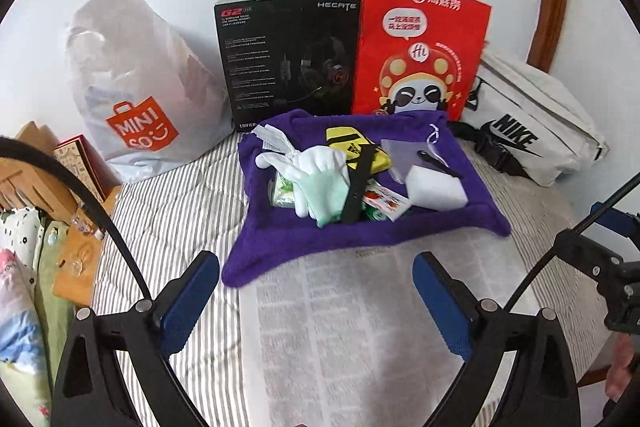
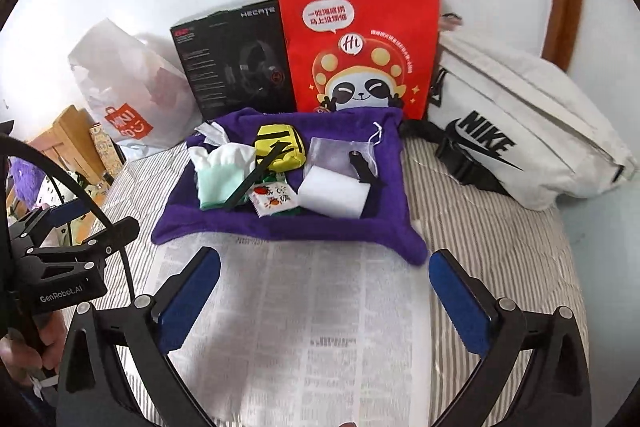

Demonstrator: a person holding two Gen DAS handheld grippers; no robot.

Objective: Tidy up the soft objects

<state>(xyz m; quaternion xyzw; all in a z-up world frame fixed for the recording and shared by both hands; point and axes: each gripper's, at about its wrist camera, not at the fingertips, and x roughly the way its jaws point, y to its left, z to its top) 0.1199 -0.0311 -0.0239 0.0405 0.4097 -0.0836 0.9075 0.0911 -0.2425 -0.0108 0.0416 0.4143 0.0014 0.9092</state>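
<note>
A purple towel (image 1: 280,251) (image 2: 280,227) lies on the striped bed and carries a heap of small things. On it are white and mint gloves (image 1: 320,179) (image 2: 218,171), a yellow pouch (image 1: 356,147) (image 2: 280,145), a white sponge block (image 1: 436,189) (image 2: 334,195), a clear drawstring bag (image 2: 332,151) and snack packets (image 1: 384,203) (image 2: 272,201). My left gripper (image 1: 316,267) hovers open over a newspaper (image 1: 360,327), short of the towel's near edge. My right gripper (image 2: 324,263) is open too, empty, above the same newspaper (image 2: 312,327).
Against the wall stand a white Miniso bag (image 1: 140,99) (image 2: 128,95), a black headset box (image 1: 288,59) (image 2: 236,63) and a red paper bag (image 1: 420,55) (image 2: 360,47). A white Nike bag (image 1: 532,127) (image 2: 520,131) lies right. Boxes and clothes (image 1: 36,227) crowd the bed's left side.
</note>
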